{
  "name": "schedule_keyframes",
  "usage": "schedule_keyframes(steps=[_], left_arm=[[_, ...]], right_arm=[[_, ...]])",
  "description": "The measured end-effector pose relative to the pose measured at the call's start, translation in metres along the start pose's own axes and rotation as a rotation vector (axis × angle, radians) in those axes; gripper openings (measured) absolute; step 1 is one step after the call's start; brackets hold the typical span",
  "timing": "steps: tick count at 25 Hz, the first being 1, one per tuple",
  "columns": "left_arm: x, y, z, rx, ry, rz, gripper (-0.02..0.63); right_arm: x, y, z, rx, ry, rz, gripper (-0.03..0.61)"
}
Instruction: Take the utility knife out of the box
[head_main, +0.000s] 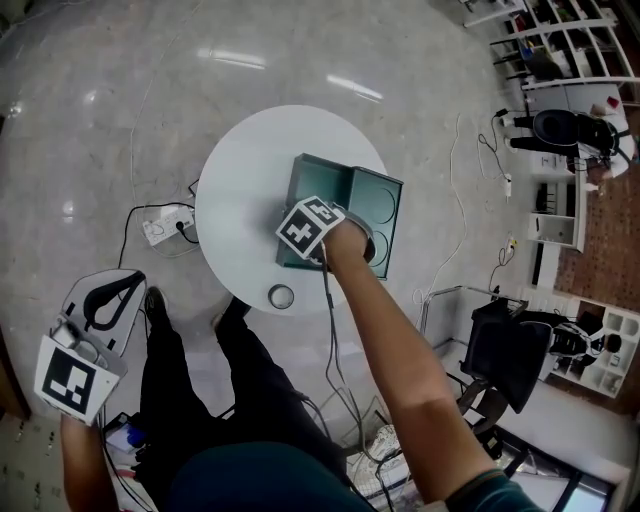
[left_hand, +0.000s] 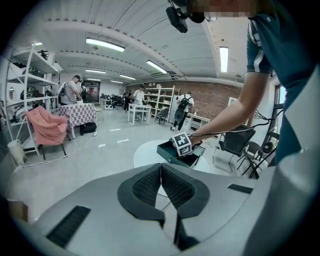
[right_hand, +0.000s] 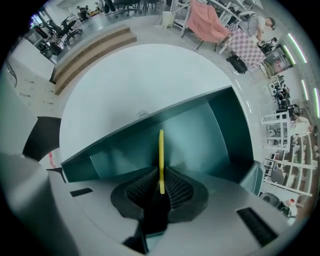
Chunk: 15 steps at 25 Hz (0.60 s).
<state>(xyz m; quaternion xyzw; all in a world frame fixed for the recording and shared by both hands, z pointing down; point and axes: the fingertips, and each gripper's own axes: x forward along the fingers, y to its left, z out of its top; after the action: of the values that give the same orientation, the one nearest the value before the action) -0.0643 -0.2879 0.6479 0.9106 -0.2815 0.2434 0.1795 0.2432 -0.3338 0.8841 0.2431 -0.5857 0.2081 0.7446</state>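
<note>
The right tongs (right_hand: 161, 176) are down inside the teal box (right_hand: 210, 130), pinching the yellow knife (right_hand: 161, 150) by its near end. In the right gripper view the knife is seen edge-on, a thin strip running from between the pads up toward the middle of the frame, over the box floor. In the head view the box sits right of centre on the round white table (head_main: 240, 160), with the hand and marker cube over it. The left tongs (left_hand: 161, 167) are pressed together with nothing between them, at the lower left of the head view, well apart from the table.

The step in hand looks like the lift-out. The grip is on one end only, so the long free part will probably want to swing or droop, and a firm, even squeeze should come before any raise. Lift straight up until the far tip is above the box walls, and only then carry it sideways. Moving sideways early could catch the tip on the wall at the top of the right gripper view and drag the box across the table. Whether the blade is retracted cannot be told, so treat the far end as sharp. If the box starts to rise with the knife, the left tongs could come in and steady its rim. A small ring (head_main: 281, 296) lies near the table's lower edge, so set the knife down away from it.
</note>
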Motion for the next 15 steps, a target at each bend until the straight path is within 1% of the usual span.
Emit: schedule_keyframes(steps=[2,5,12,15], left_arm=[[-0.003,0.004,-0.001,0.006,0.001,0.001,0.020],[-0.010,0.003,0.007,0.021,-0.003,0.002,0.020],[-0.033,0.004,0.027,0.059,-0.022,0.002,0.020],[-0.043,-0.002,0.033,0.071,-0.032,0.006,0.020]], right_arm=[[0.000,0.003,0.003,0.032,-0.026,0.013,0.067],[-0.011,0.008,0.000,0.077,-0.061,0.020,0.066],[-0.050,0.021,0.001,0.158,-0.145,0.016,0.066],[-0.069,0.026,-0.006,0.193,-0.192,0.003,0.066]])
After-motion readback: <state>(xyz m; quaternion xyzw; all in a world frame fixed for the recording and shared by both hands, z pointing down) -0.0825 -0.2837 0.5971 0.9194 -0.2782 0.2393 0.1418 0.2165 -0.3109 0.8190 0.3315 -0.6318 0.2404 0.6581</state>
